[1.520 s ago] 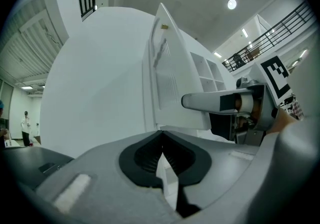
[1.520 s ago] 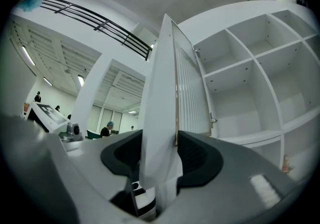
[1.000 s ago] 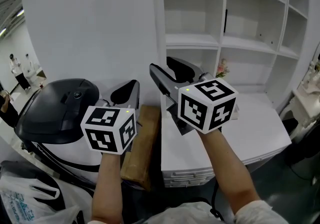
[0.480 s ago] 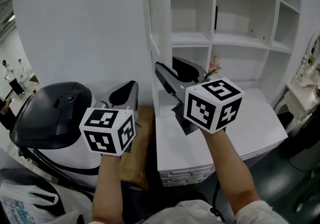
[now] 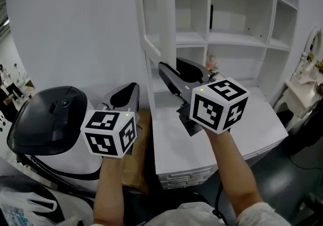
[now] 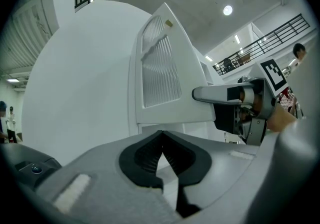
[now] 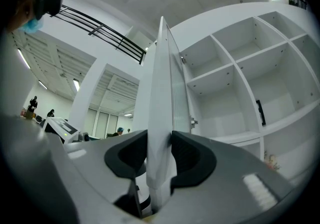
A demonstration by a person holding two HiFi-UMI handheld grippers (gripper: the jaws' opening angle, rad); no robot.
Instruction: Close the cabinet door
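The white cabinet has open shelves, and its cabinet door stands ajar, seen nearly edge-on. My right gripper reaches level to that door. In the right gripper view the door edge fills the gap of the right gripper, whose jaws are closing with both pads against it. My left gripper hangs left of the door, shut and holding nothing. The left gripper view looks past my shut left gripper to the louvred door face and the right gripper on its edge.
A white desk top juts out below the shelves. Left of it stand a cardboard box and a rounded black shell on white gear. A plastic bag lies at the lower left. A white wall rises behind.
The right gripper's jaws have narrowed round the door edge. The door edge shows more fully and farther left in the head view. Both hands have shifted slightly.
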